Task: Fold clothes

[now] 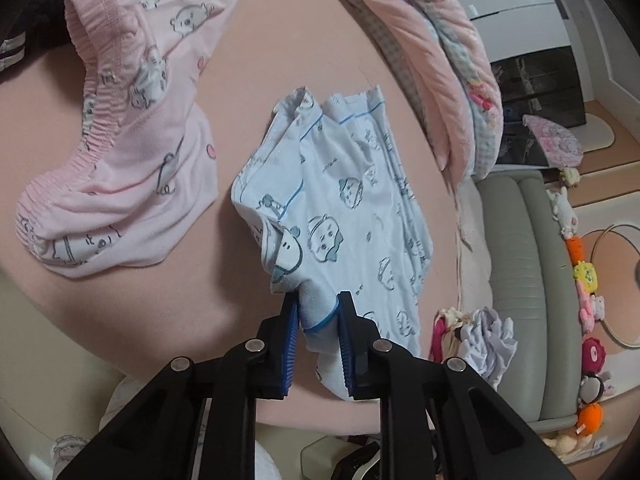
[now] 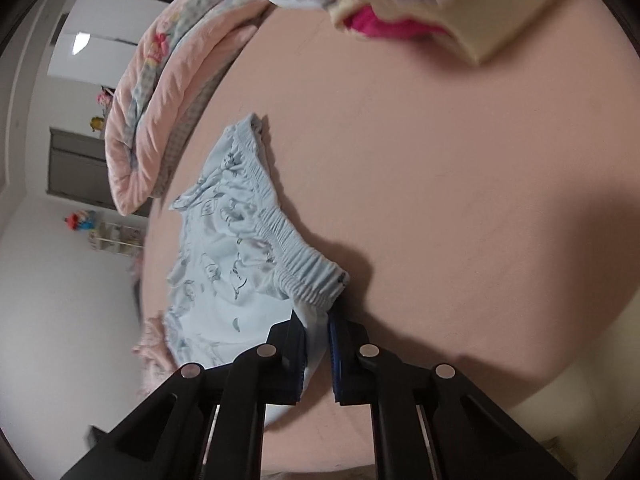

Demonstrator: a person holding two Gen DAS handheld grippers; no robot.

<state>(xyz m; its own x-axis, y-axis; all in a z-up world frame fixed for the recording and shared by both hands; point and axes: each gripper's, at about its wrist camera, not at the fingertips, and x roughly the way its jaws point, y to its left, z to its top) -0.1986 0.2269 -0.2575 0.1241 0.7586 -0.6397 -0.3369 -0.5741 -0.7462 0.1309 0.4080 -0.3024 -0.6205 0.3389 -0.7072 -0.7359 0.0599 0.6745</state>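
A light blue printed garment (image 1: 344,216) lies crumpled on the pink bed surface (image 1: 280,40). My left gripper (image 1: 318,316) is shut on its near corner, the cloth bunched between the blue pads. In the right wrist view the same pale blue garment (image 2: 224,248) shows its gathered elastic waistband (image 2: 288,248). There my right gripper (image 2: 318,324) is shut on the cloth just below the waistband's near end. A pink printed garment (image 1: 120,152) with a ruffled elastic band lies to the left of the blue one.
A folded pink quilt (image 1: 432,60) runs along the bed's far edge. Crumpled white and magenta clothes (image 2: 384,4) lie beyond the right gripper. Beside the bed stand a grey-green padded bench (image 1: 520,248), a row of plush toys (image 1: 588,280) and a small clothes heap (image 1: 480,336).
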